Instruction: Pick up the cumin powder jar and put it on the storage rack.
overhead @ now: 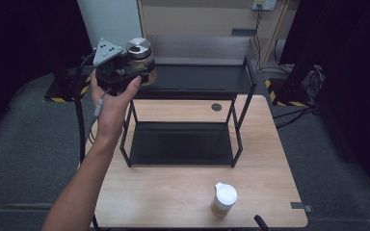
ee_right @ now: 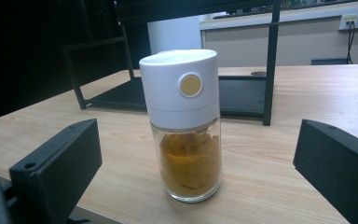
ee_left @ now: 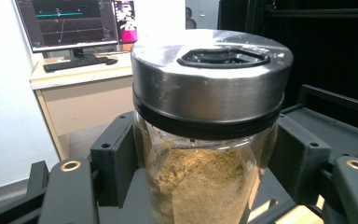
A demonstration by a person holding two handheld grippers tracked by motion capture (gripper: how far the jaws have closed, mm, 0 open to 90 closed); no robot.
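A pale wooden table (overhead: 173,192) stands on grey carpet among dark curtains and carries a black two-tier metal rack (overhead: 183,144). The left gripper (overhead: 125,67) clamps a steel-lidded glass jar (ee_left: 209,116) of tan powder, upright, raised over the rack's upper shelf at its left end. The right gripper (ee_right: 196,186) gapes wide; just ahead between its jaws stands a white-capped spice bottle (ee_right: 186,126), upright, untouched. The jar's base is cut off in the left gripper view.
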